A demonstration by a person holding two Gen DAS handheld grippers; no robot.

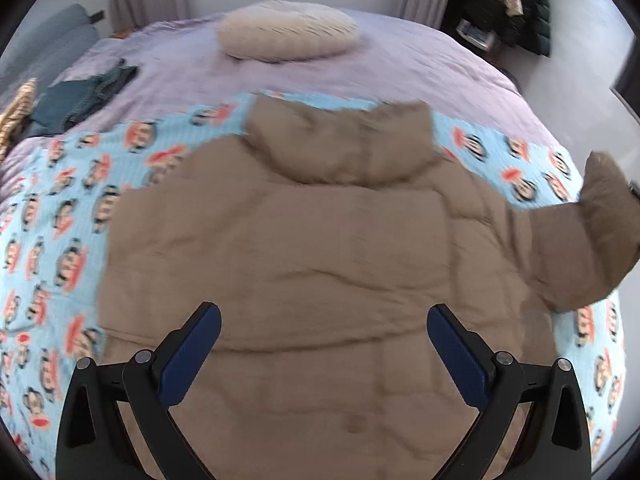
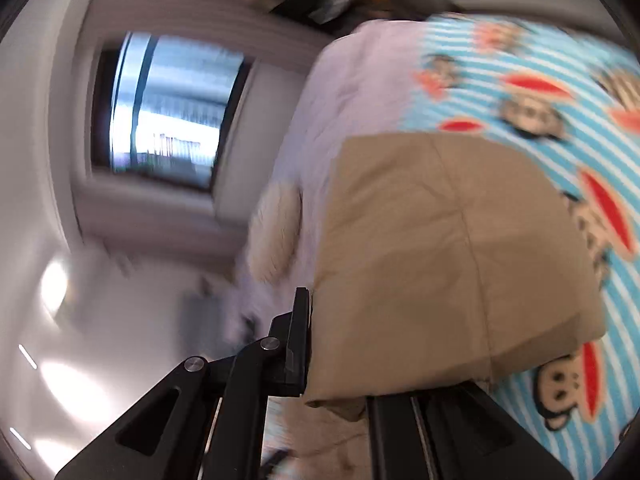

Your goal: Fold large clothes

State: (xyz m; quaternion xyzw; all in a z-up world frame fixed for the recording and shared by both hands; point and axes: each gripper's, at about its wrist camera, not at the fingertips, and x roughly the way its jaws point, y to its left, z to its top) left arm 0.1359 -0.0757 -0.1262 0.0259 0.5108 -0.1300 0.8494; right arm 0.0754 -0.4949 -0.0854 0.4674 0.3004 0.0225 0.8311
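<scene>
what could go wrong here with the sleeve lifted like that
The right gripper pinches only an edge of the tan jacket's sleeve, so the puffy fabric may slip out mid-fold. The left gripper hangs open above the jacket body, pinning nothing, so the pull could drag the whole jacket across the monkey-print blanket.

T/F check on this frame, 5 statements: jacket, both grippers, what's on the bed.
1. The tan puffer jacket lies on the monkey-print blanket. True.
2. The left gripper is shut on the hood. False: its fingers stand apart over the jacket's back, holding nothing.
3. The right gripper is shut on the jacket's sleeve. True.
4. A cream pillow sits beyond the jacket. True.
5. The bed carries only the jacket. False: folded dark clothes lie at its left edge.
</scene>
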